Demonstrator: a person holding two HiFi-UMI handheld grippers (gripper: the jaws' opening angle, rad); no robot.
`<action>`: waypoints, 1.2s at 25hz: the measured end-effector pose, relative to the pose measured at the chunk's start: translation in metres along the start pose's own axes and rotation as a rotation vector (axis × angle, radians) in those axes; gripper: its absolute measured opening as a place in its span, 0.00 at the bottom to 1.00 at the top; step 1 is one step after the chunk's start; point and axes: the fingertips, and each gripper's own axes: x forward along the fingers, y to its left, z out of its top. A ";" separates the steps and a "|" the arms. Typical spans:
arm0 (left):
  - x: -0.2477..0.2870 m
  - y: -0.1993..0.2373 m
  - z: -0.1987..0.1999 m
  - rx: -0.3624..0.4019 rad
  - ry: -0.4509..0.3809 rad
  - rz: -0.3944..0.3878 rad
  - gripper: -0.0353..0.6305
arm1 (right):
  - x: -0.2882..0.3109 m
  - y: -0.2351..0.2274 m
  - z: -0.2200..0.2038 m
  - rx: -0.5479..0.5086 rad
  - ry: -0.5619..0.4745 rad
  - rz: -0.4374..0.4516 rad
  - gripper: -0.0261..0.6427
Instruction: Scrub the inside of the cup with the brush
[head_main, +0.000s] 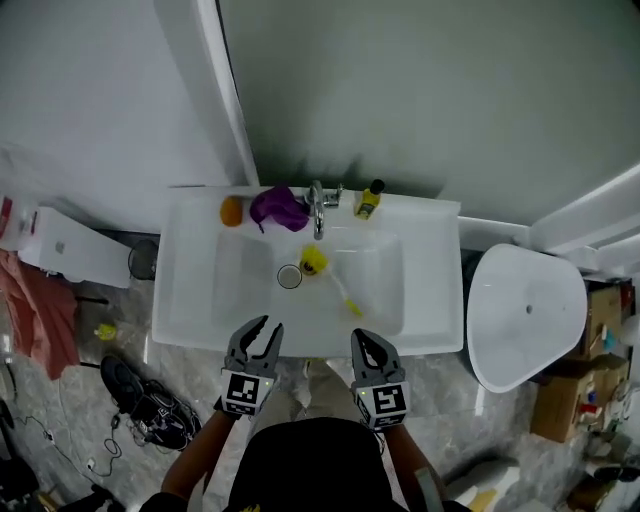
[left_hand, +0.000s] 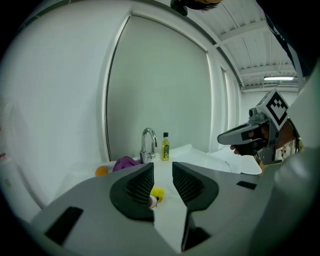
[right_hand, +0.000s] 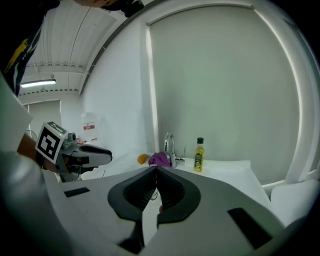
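Lying in the sink (head_main: 190, 300) basin, the yellow cup (head_main: 313, 262) is just right of the drain (head_main: 289, 276), below the faucet (head_main: 318, 205). The brush (head_main: 346, 296) lies in the basin beside the cup, its handle slanting toward the front rim. A purple cloth (head_main: 279, 208), an orange ball (head_main: 232, 210) and a bottle (head_main: 369, 199) sit on the back ledge. The left gripper (head_main: 268, 325) is released, jaws apart and empty. The right gripper (head_main: 362, 335) is clenched on nothing. Both hover at the sink's front edge, apart from the cup.
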 end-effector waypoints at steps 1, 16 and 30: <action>0.014 0.005 0.006 -0.002 -0.002 0.008 0.25 | 0.013 -0.010 0.003 -0.009 0.004 0.016 0.08; 0.081 0.033 -0.019 -0.004 0.100 -0.016 0.25 | 0.095 -0.042 -0.016 0.039 0.115 0.031 0.09; 0.174 0.053 -0.200 -0.058 0.350 -0.183 0.57 | 0.173 -0.095 -0.180 -0.082 0.456 0.072 0.24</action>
